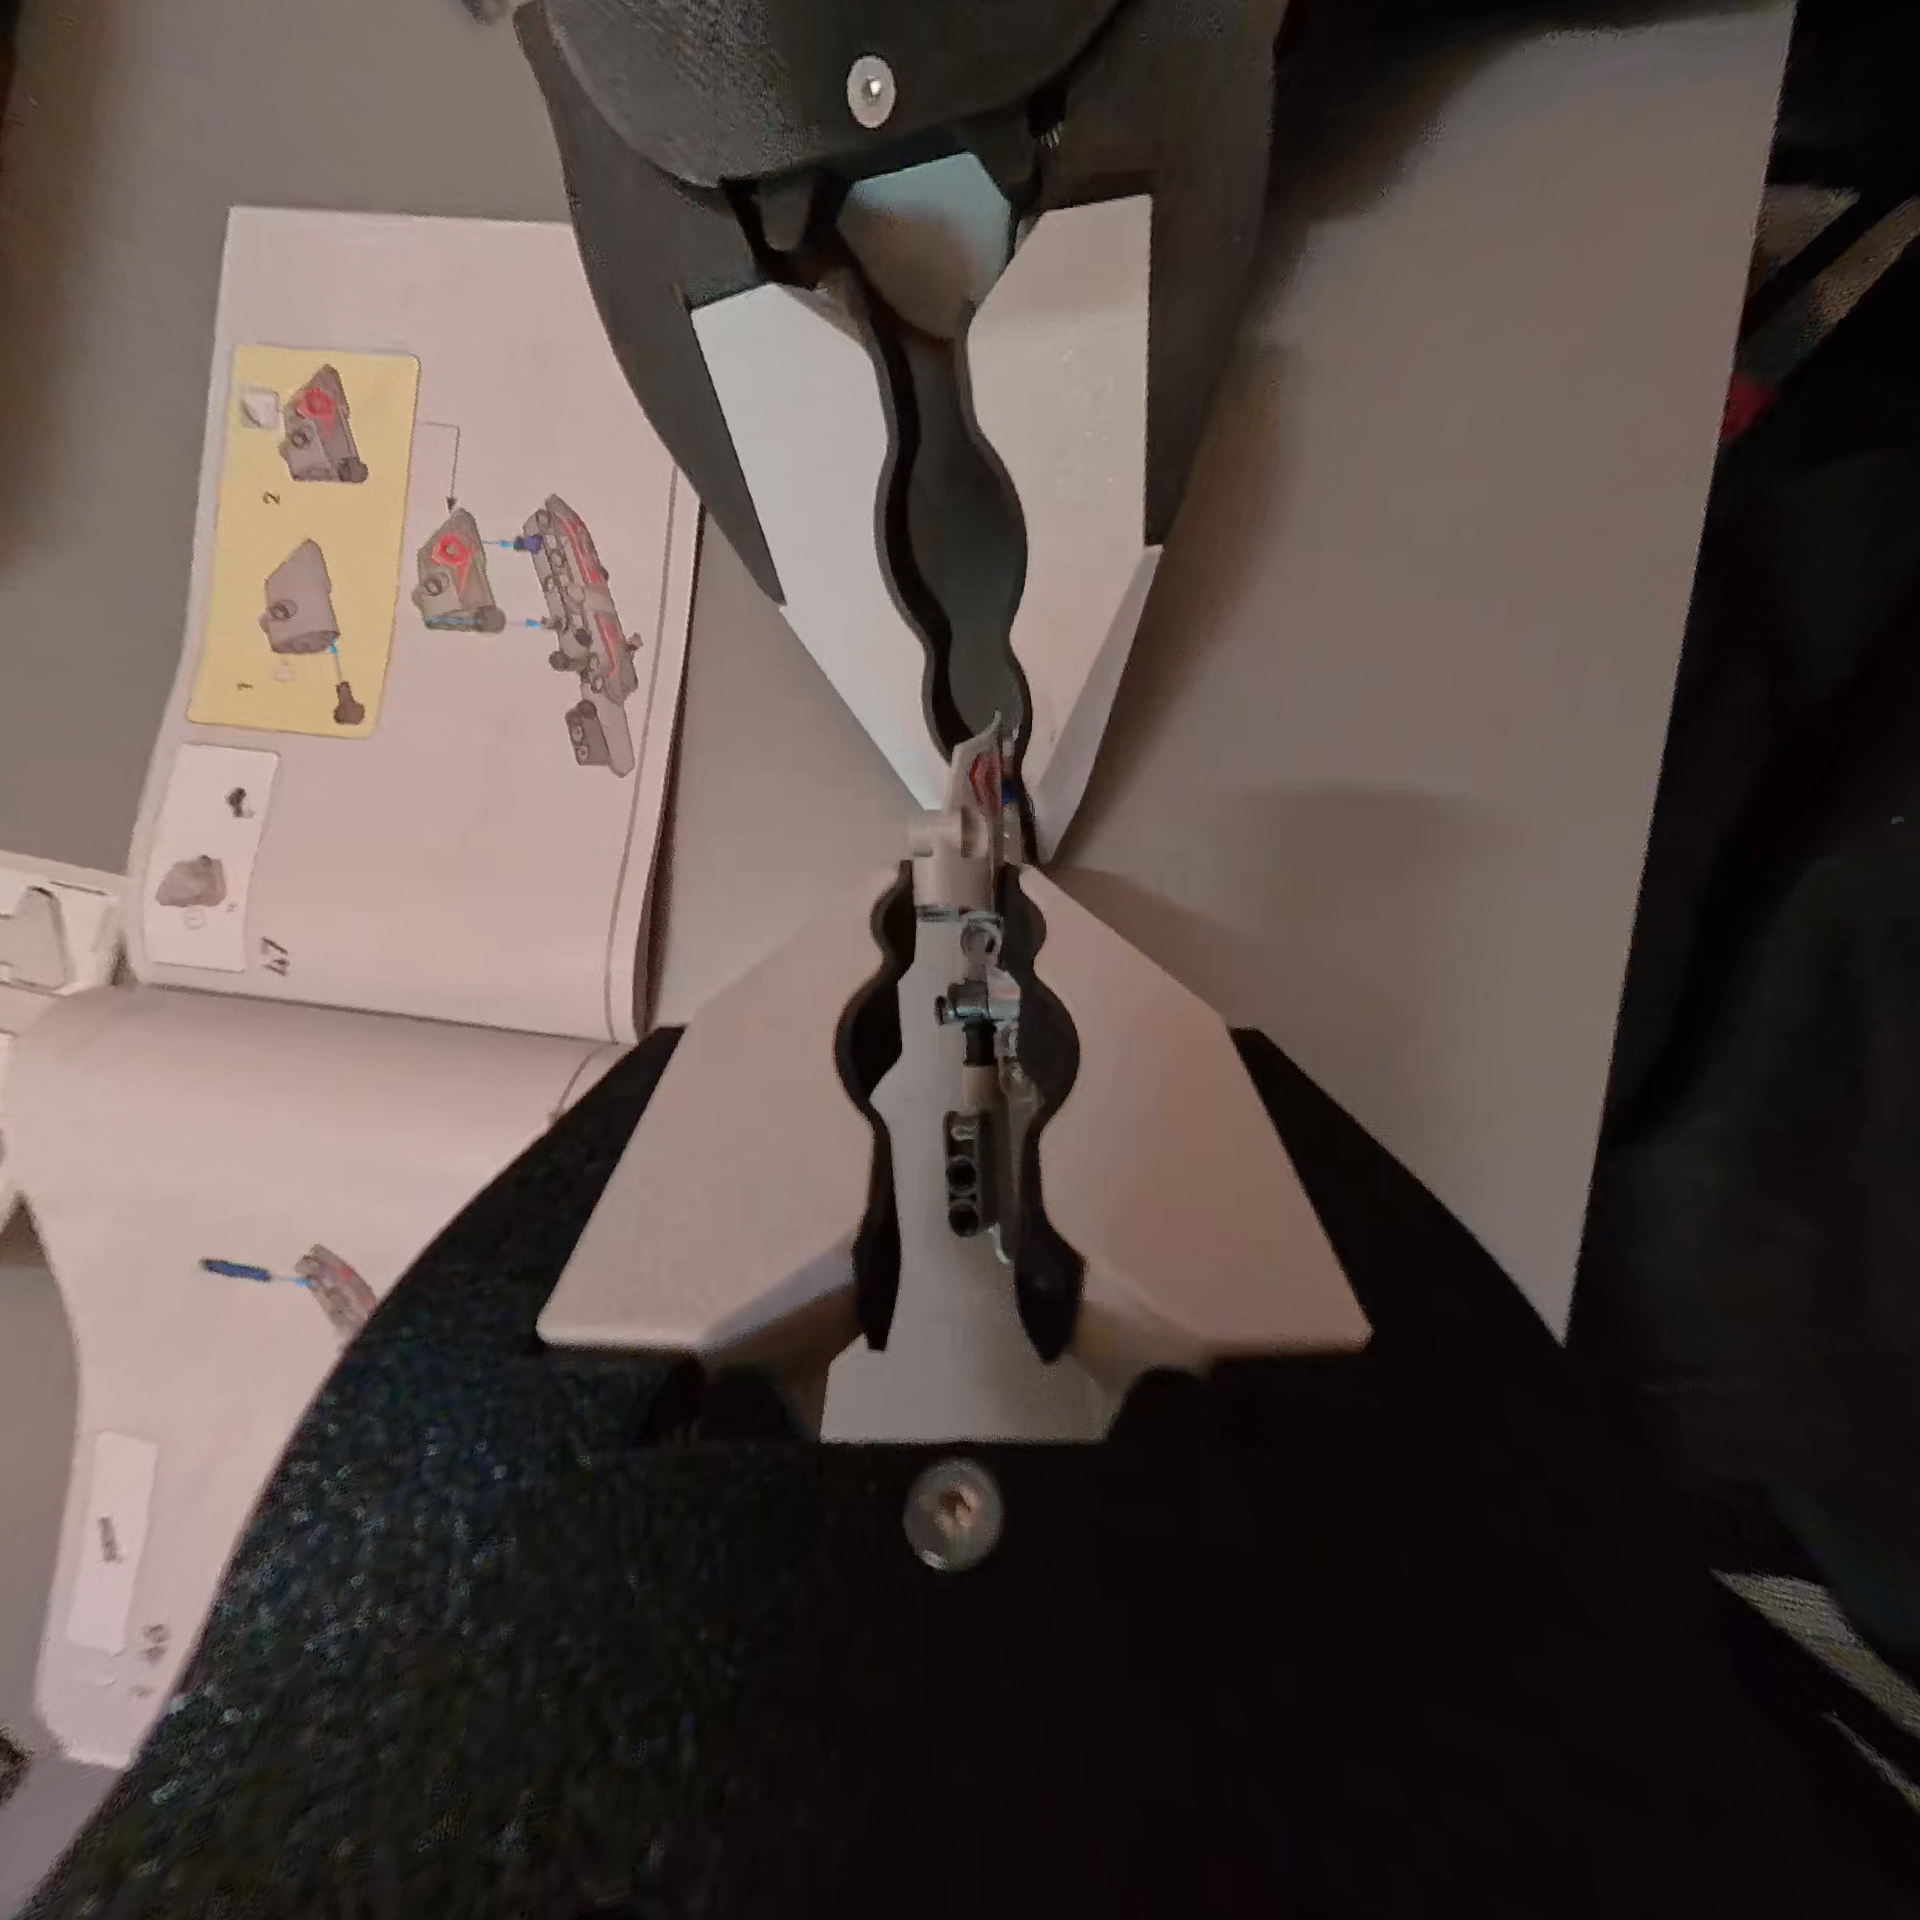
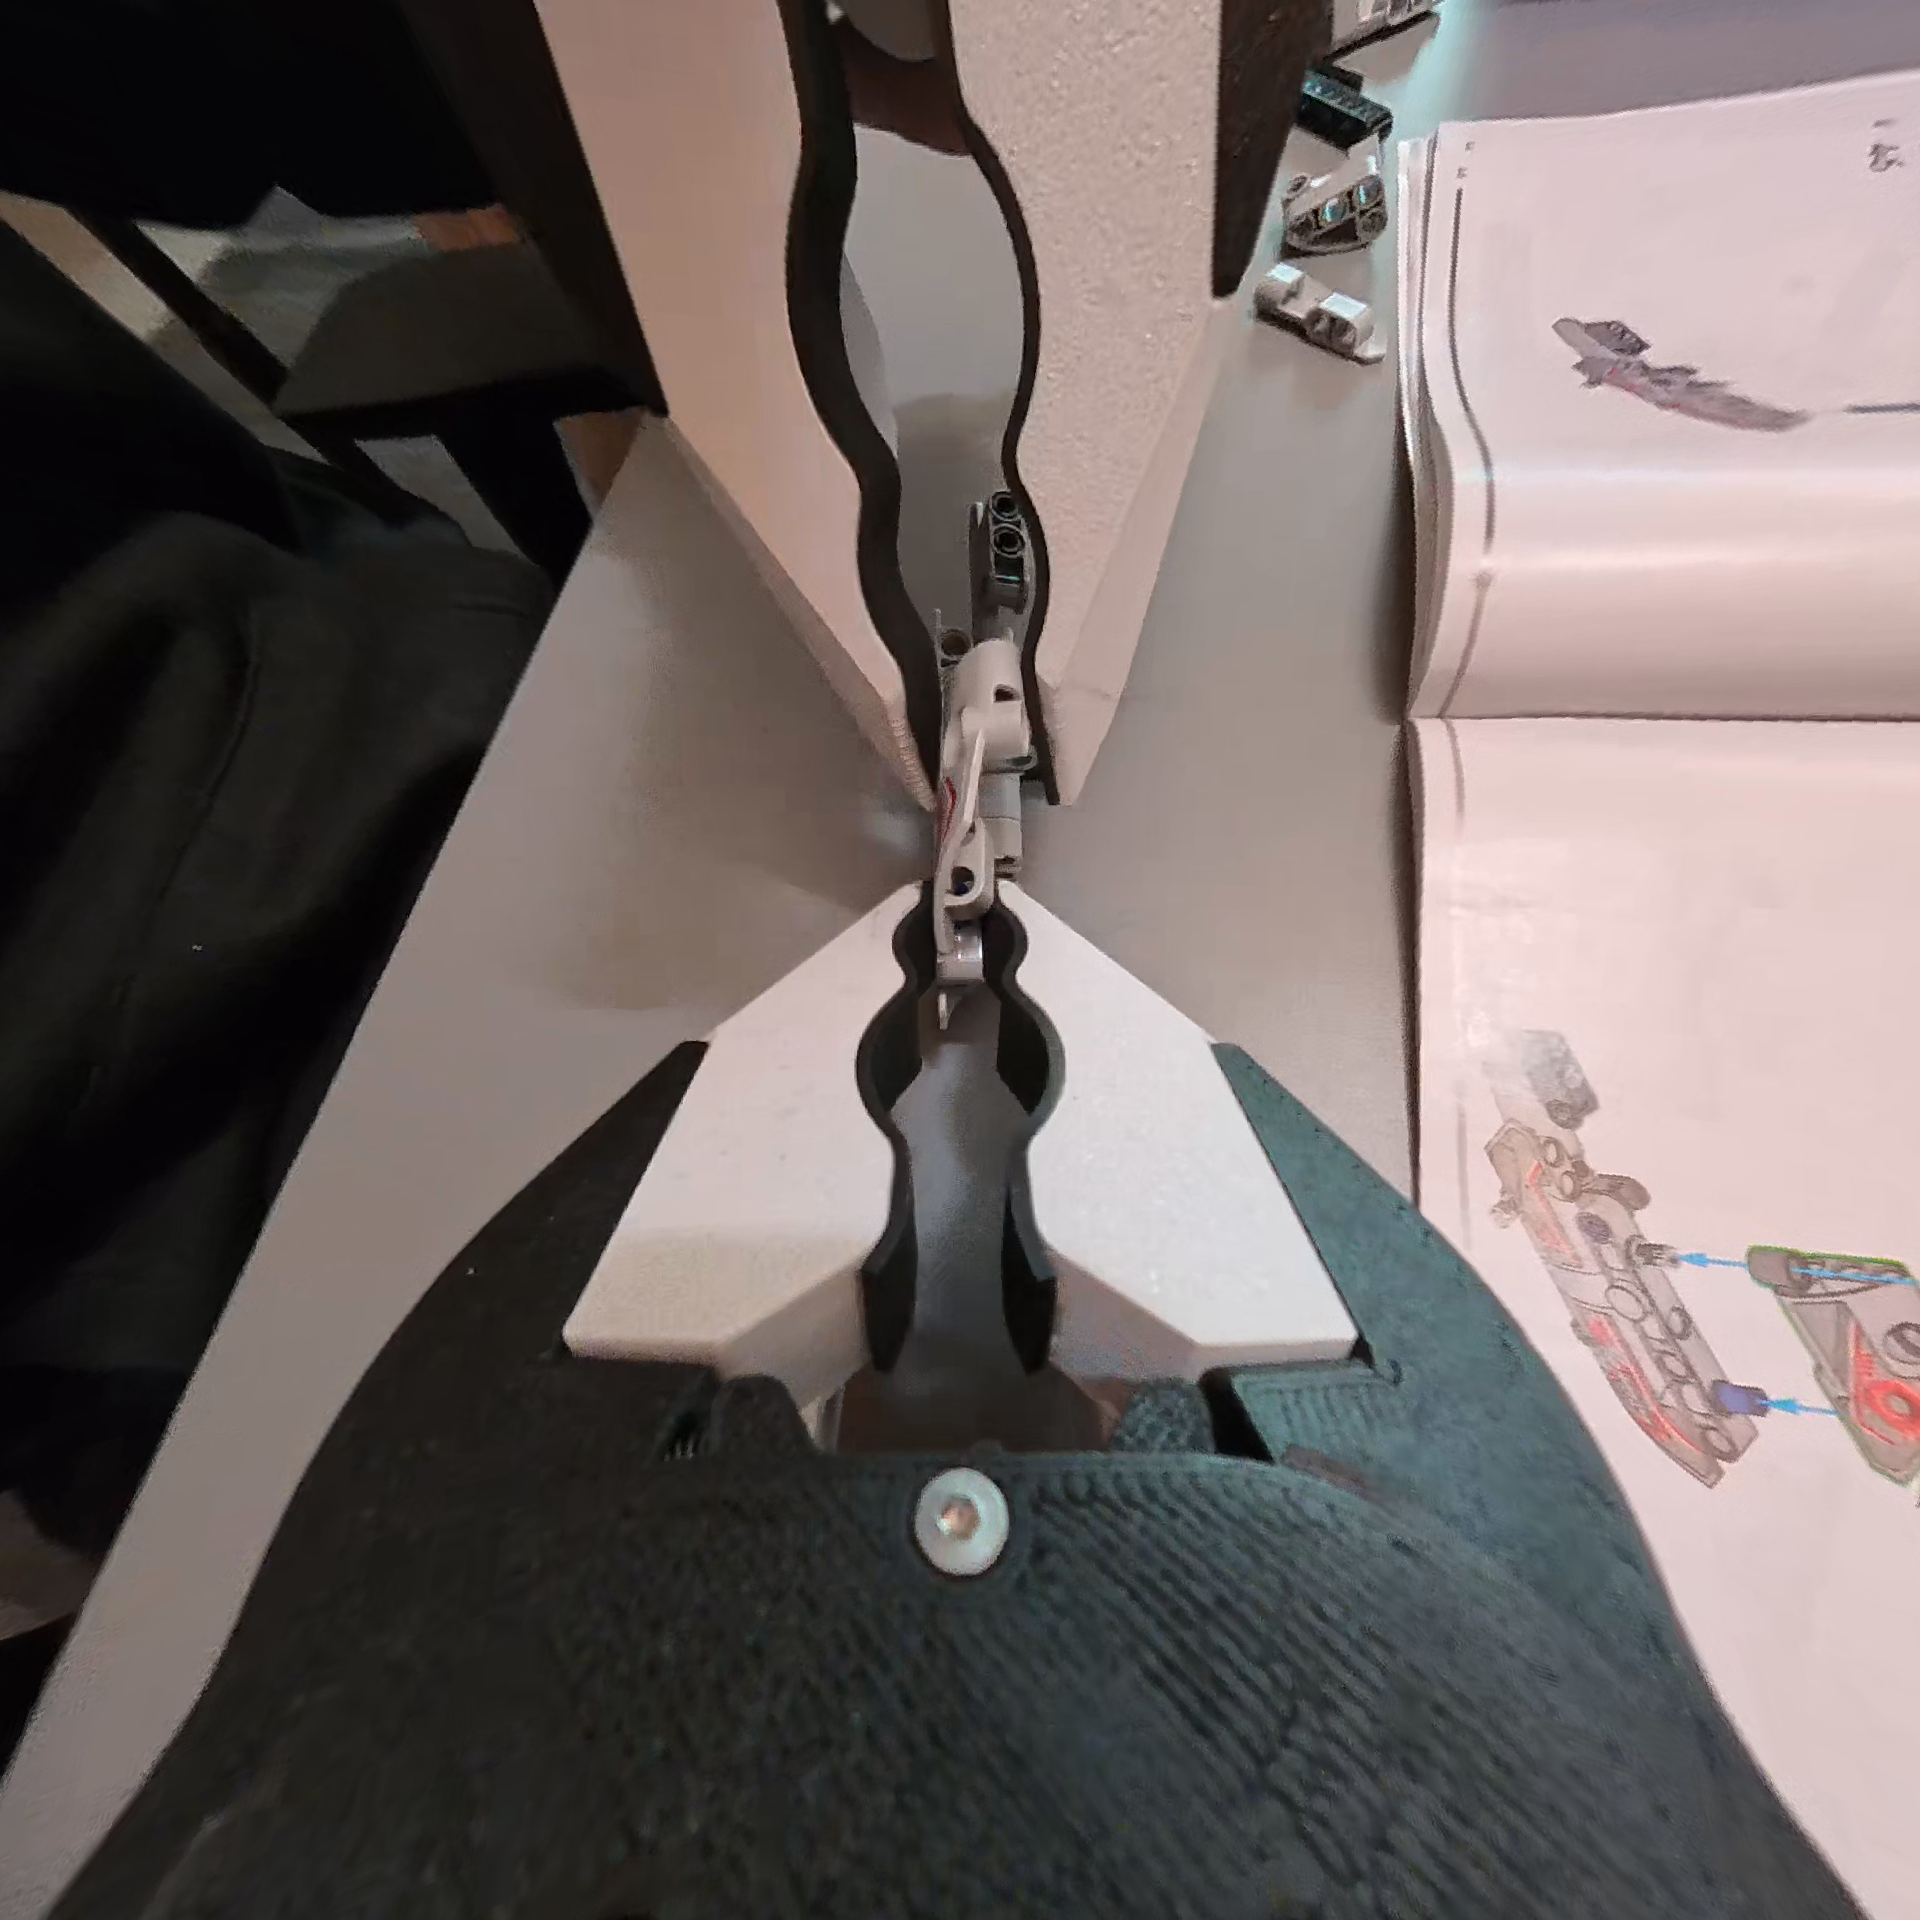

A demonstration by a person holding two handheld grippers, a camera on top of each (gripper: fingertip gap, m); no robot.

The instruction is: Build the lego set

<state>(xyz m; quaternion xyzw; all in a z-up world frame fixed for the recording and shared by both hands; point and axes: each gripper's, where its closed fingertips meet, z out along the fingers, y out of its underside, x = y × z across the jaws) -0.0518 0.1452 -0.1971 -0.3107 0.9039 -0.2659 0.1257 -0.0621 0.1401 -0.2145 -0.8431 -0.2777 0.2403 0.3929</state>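
Note:
A thin grey and white lego assembly (image 1: 951, 852) with a dark beam is held between both grippers, which meet tip to tip above the white table. My left gripper (image 1: 961, 888) is shut on its long part, which runs back between the wavy black pads. My right gripper (image 1: 987, 795) comes from the top of the left wrist view, shut on the end with a red-marked panel (image 1: 985, 774). In the right wrist view my right gripper (image 2: 961, 912) grips the near end of the assembly (image 2: 987, 707), and the left gripper (image 2: 977, 795) faces it from above.
An open instruction booklet (image 1: 416, 623) lies on the table, also in the right wrist view (image 2: 1662, 935). Loose grey lego pieces (image 2: 1320, 307) lie beyond it. The table edge (image 2: 416, 831) runs along the left, with a dark drop beside it.

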